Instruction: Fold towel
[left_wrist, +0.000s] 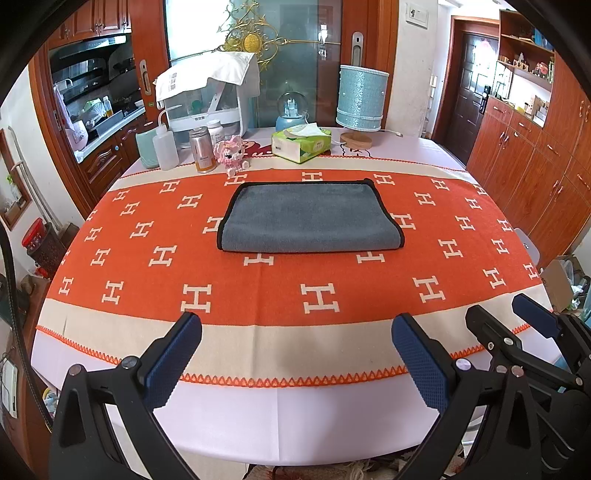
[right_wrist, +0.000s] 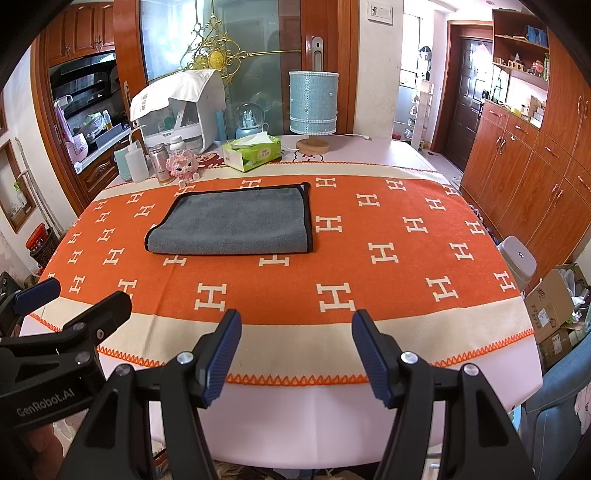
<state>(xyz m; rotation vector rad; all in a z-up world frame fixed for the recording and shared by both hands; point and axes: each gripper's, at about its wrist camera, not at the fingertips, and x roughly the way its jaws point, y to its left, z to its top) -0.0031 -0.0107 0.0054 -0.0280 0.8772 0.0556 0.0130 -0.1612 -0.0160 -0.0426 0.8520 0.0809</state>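
Note:
A grey towel with black trim (left_wrist: 310, 218) lies folded flat in a rectangle on the orange H-patterned cloth (left_wrist: 147, 288); it also shows in the right wrist view (right_wrist: 232, 226). My left gripper (left_wrist: 295, 347) is open and empty, held back over the table's near edge, well short of the towel. My right gripper (right_wrist: 295, 343) is open and empty too, at the near edge, to the right of the towel. The right gripper shows at the lower right of the left wrist view (left_wrist: 517, 321), and the left gripper shows at the lower left of the right wrist view (right_wrist: 74, 299).
At the table's far side stand a tissue box (left_wrist: 301, 143), a blue lamp (left_wrist: 361, 99), a snow globe (left_wrist: 292, 110), a pink toy (left_wrist: 232, 153), bottles (left_wrist: 202, 149) and a white appliance (left_wrist: 210, 96). Wooden cabinets (right_wrist: 535, 155) and cardboard boxes (right_wrist: 550, 306) are on the right.

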